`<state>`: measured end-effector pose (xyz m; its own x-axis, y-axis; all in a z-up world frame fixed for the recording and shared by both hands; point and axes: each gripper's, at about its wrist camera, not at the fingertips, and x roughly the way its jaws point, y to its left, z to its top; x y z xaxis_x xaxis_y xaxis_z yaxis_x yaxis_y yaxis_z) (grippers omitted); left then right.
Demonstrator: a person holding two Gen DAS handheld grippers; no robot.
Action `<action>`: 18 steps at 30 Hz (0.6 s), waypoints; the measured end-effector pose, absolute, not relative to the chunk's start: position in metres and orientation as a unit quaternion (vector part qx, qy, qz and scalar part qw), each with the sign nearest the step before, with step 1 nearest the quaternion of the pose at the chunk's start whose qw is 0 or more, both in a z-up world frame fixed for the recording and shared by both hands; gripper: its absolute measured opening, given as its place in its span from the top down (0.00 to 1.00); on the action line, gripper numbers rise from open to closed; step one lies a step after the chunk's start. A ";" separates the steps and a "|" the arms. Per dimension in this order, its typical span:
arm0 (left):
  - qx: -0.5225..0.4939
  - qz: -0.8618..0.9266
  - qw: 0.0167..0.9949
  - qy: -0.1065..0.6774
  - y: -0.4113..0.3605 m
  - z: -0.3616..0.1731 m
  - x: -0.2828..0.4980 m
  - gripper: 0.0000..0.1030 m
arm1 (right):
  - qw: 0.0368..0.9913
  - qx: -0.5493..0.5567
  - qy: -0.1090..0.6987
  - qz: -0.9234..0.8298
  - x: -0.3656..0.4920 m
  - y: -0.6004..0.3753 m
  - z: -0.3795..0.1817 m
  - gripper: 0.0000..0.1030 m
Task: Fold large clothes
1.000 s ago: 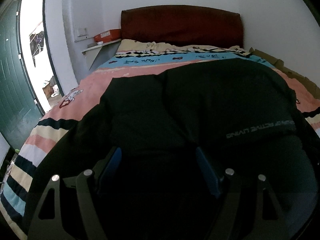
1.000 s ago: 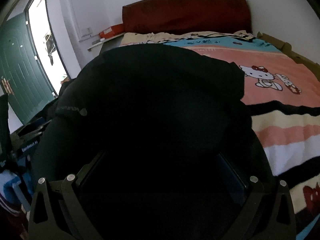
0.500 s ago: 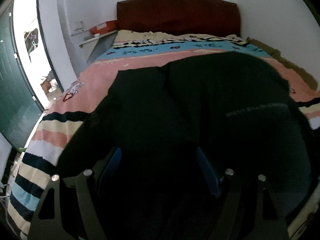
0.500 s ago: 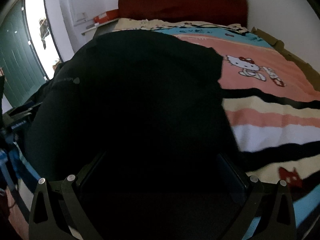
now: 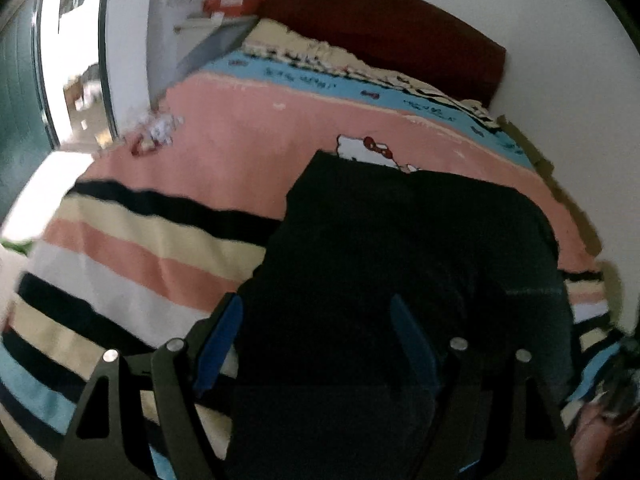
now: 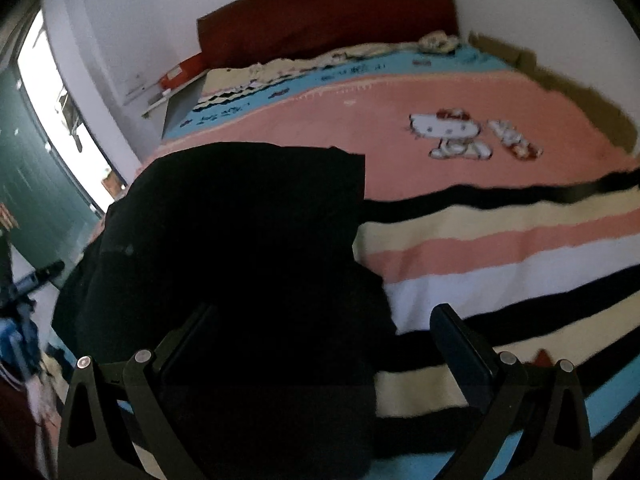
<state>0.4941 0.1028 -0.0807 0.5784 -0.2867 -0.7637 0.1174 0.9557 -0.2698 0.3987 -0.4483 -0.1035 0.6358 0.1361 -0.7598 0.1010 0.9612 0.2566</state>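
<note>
— Right, item one: black garment (image 5: 400, 264), large, lying on the bed (image 5: 168, 248) on the striped blanket, its far edge reaching the cartoon cat print (image 6: 444, 130). Folded part-way, by the look of it.

— And the tools?

— Left tool (image 5: 316, 336): jaws wide apart, dark cloth bunched between them; whether the blue pads actually pinch it, I cannot tell. Right tool (image 6: 324, 344): jaws likewise spread wide, the garment's near corner filling the left half of the gap, bare blanket showing beside the right finger. Grip there also not readable.

— Step in hand?

— My guess: mid-fold, near hem being carried over the garment. Next move calls for laying that hem square on the far edge, then letting go.

— Room to work?

— Blanket lies open on both sides of the garment. Beyond it, the red headboard (image 6: 328, 12) and wall close the bed off; the doorway (image 5: 72, 60) stands off its left side.
</note>
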 end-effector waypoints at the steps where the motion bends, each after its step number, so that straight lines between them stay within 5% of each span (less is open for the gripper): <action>1: -0.105 -0.121 0.877 0.453 0.105 -0.086 0.499 0.27 | 0.888 0.147 0.436 0.014 0.407 -0.450 -0.110 0.01; 7: -0.108 -0.139 0.847 0.501 0.106 -0.127 0.524 0.25 | 0.849 0.153 0.504 0.037 0.445 -0.448 -0.154 0.01; 11: -0.116 -0.140 0.833 0.523 0.112 -0.159 0.534 0.01 | 0.813 0.181 0.549 0.064 0.463 -0.453 -0.188 0.01; 18: -0.193 -0.198 0.786 0.553 0.117 -0.199 0.542 0.00 | 0.769 0.231 0.580 0.137 0.482 -0.454 -0.220 0.01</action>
<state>0.5424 0.1174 -0.1987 0.3097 -0.5240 -0.7935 0.0979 0.8476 -0.5215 0.4819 -0.4540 -0.2197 0.2885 0.4791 -0.8290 0.0573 0.8556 0.5144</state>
